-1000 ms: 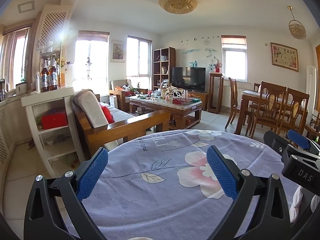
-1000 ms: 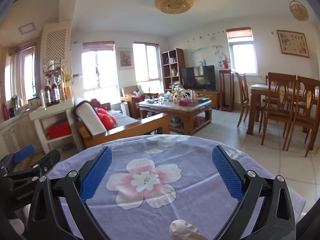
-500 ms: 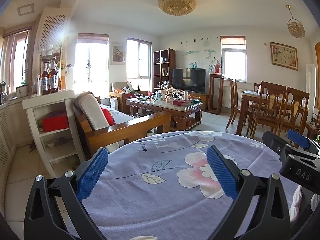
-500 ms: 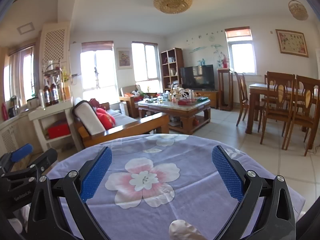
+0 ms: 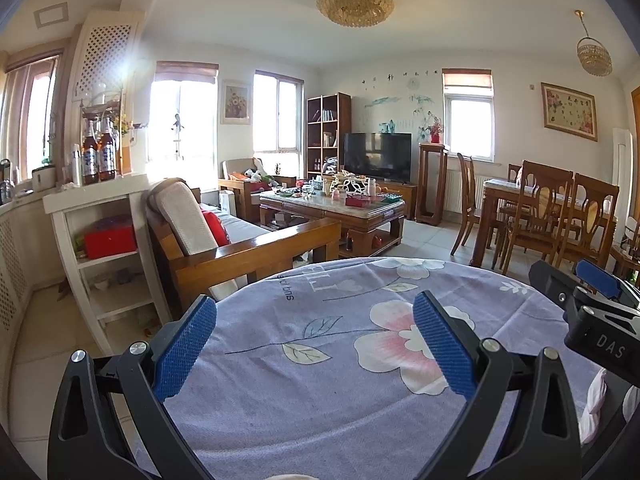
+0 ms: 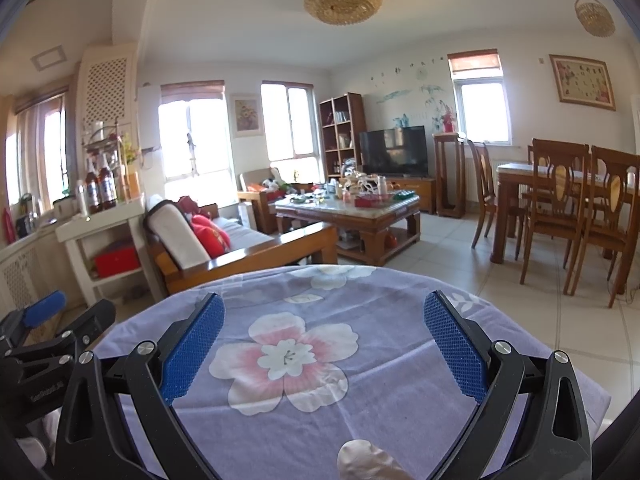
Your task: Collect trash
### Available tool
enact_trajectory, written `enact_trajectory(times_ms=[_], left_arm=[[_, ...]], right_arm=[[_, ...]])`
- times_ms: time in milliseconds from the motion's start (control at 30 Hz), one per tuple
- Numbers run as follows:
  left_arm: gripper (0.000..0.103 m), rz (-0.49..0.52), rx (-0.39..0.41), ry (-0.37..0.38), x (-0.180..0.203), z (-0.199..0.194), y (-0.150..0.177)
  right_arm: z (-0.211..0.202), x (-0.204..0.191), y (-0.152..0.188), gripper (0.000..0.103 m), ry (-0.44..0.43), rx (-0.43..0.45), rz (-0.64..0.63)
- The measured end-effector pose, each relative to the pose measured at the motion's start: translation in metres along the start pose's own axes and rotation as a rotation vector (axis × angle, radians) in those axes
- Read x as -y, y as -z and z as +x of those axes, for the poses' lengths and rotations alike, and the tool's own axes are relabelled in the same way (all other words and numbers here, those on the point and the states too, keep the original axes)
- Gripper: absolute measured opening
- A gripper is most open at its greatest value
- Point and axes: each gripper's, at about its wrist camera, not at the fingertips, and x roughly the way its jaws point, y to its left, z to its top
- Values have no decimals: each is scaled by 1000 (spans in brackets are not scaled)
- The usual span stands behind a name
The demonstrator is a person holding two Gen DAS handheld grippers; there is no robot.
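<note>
Left tool (image 5: 314,320) spread wide, blue pads well apart, nothing between them; right tool (image 6: 324,320) spread just as wide and equally empty. Hardly any change over the last second: same gap at both sets of pads, same low hover over the counter (image 5: 320,420) with its lilac floral cloth, only a faint drift of the room in each view. No closing, no reach, no dip toward anything. Just below the right tool, at the very near edge of its view, a crumpled pale scrap (image 6: 368,460) on the cloth, in the same spot as a second ago, untouched and nearer than the pads; probably the trash to collect, though too cropped to be sure of the material. From the left wrist view only a sliver of something pale at the bottom edge, too little to name. Rest of the cloth bare in both views. Farther out, a wooden sofa (image 5: 240,248) to the left, a cluttered coffee table (image 5: 332,204) beyond it, a dining table (image 5: 552,200) with chairs far right, and a white shelf (image 5: 100,240) with bottles on top at far left. Judging by this stillness, collection not yet started: likely next, pulling the right tool back and down so the scrap sits between its pads, then pinching; some risk of snagging the loose cloth along with the scrap
</note>
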Motion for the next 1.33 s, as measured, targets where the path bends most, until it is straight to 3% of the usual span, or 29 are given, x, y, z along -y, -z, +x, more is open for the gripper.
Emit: enact_trajectory(times_ms=[733, 1033, 1333], left_arm=[[98, 16, -6, 8, 5, 0, 0], [98, 9, 49, -4, 5, -11, -3], [98, 3, 23, -9, 5, -7, 0]], right_arm=[[0, 0, 0, 98, 1, -2, 4], [0, -1, -2, 98, 3, -6, 2], [0, -1, -2, 98, 6, -8, 6]])
